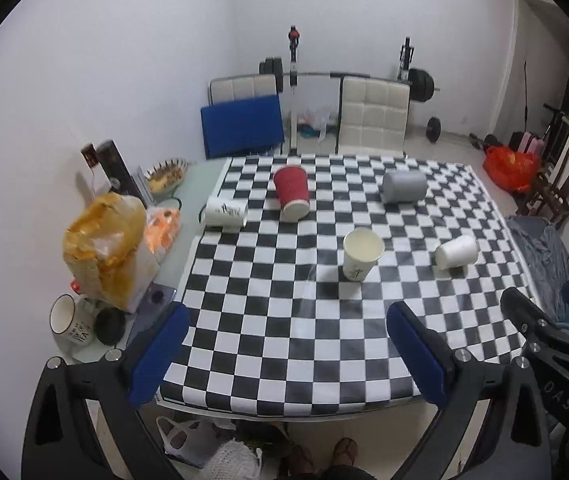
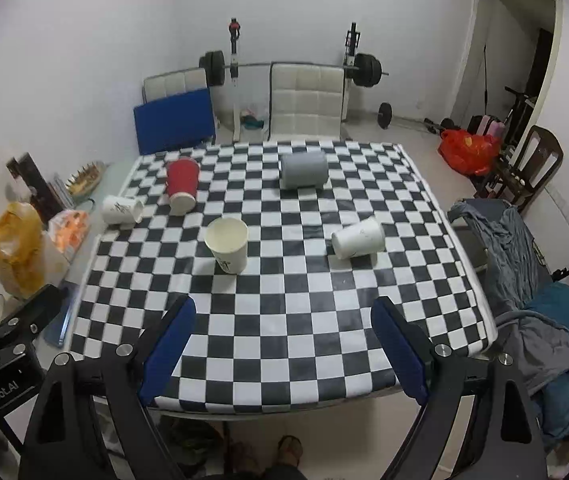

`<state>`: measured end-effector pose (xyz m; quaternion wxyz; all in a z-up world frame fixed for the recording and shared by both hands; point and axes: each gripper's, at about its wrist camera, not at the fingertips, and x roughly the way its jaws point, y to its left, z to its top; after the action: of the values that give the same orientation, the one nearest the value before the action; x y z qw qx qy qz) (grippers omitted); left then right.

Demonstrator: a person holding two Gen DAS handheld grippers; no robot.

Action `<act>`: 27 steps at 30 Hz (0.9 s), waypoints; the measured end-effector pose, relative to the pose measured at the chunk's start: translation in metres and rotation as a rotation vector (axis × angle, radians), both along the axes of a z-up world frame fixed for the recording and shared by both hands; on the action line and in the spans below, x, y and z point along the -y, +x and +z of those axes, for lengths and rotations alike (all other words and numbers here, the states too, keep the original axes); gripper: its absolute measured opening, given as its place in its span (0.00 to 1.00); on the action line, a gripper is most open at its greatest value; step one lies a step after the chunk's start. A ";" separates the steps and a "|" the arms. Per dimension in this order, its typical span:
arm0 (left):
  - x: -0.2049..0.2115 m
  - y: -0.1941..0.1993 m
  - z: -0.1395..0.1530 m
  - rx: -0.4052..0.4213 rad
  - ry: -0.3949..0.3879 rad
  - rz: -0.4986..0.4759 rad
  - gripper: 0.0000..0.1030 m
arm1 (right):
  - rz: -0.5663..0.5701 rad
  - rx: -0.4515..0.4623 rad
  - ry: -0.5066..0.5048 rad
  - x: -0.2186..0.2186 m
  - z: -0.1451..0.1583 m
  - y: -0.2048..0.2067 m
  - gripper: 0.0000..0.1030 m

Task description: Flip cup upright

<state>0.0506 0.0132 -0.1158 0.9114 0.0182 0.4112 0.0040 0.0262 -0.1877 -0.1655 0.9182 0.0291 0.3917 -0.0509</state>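
Note:
On the checkered tablecloth (image 1: 284, 340) (image 2: 284, 320) a cream paper cup (image 1: 361, 254) (image 2: 228, 249) stands upright. A red cup (image 1: 292, 193) (image 2: 181, 189), a grey cup (image 1: 403, 186) (image 2: 303, 169), a white cup (image 1: 455, 252) (image 2: 358, 237) and a white printed cup (image 1: 225, 211) (image 2: 121, 209) lie on their sides. My left gripper (image 1: 288, 356) is open and empty above the near table edge. My right gripper (image 2: 284, 350) is open and empty there too, well short of every cup.
Bags of food (image 1: 104, 248), a mug (image 1: 66, 318) and a bowl (image 1: 166, 176) crowd the table's left strip. Two chairs (image 1: 372, 116) and a barbell rack (image 2: 292, 66) stand behind the table. Clothes hang over a chair (image 2: 524, 280) to the right.

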 end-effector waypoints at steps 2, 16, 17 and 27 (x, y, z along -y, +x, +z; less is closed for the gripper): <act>0.003 -0.008 0.008 0.016 0.001 0.002 0.98 | -0.002 0.023 -0.003 0.003 0.016 -0.012 0.88; 0.003 -0.040 0.038 0.064 -0.014 0.048 0.98 | 0.016 0.101 -0.007 0.005 0.060 -0.059 0.88; 0.002 -0.041 0.039 0.066 -0.018 0.050 0.98 | 0.018 0.102 -0.003 0.005 0.060 -0.060 0.88; -0.001 -0.046 0.048 0.093 -0.017 0.065 0.98 | 0.035 0.115 0.007 0.002 0.068 -0.065 0.88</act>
<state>0.0048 0.0146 -0.0683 0.9289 -0.0029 0.3690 0.0309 -0.0385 -0.1893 -0.0970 0.9399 0.0285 0.3388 -0.0316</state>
